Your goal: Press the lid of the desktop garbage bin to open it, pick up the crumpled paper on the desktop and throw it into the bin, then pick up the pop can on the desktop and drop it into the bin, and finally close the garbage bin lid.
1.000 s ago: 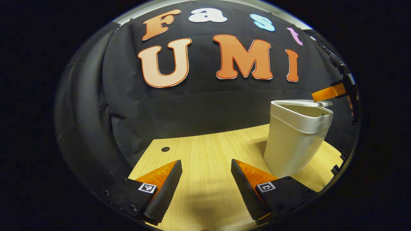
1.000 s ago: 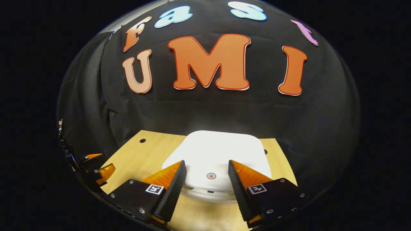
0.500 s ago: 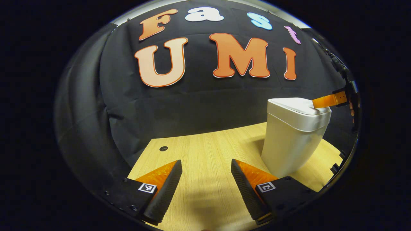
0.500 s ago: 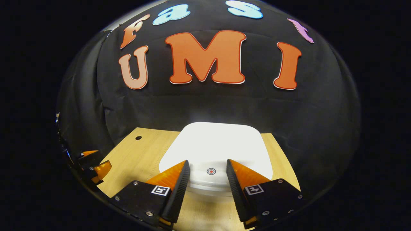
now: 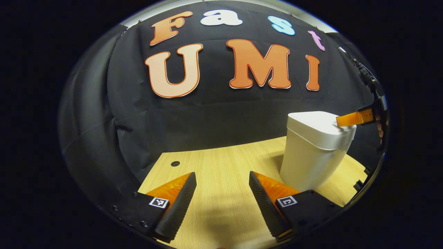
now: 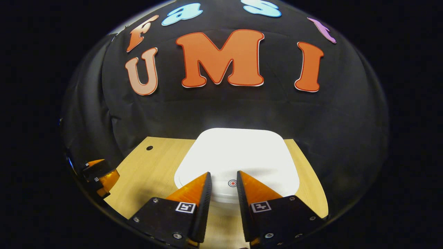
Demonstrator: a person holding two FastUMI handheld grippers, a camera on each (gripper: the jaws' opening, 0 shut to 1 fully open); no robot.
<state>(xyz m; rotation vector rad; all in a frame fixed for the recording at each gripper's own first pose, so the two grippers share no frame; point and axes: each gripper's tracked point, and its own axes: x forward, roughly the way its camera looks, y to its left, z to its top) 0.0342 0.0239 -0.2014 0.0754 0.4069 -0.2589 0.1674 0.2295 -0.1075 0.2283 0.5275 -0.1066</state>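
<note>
The white plastic desktop garbage bin (image 5: 313, 152) is seen standing upright on the pale wood-grain tabletop (image 5: 221, 173), ahead and to the right of the left gripper (image 5: 222, 199). Its flat white lid (image 6: 238, 155) is laid down level on the bin body. In the right gripper view the lid is found directly under and ahead of the right gripper (image 6: 223, 188), whose fingertips are set at the lid's near edge on either side of a small red ring mark (image 6: 232, 183). That gripper's fingers are drawn close, a narrow gap being left between them and nothing held. In the left gripper view one of its fingers is seen reaching in from the right and resting on the lid's near corner. The left gripper is held low over the bare tabletop, well apart from the bin, its fingers spread wide with nothing between them. A small round hole (image 5: 175, 163) is seen in the tabletop near the far left corner.
</note>
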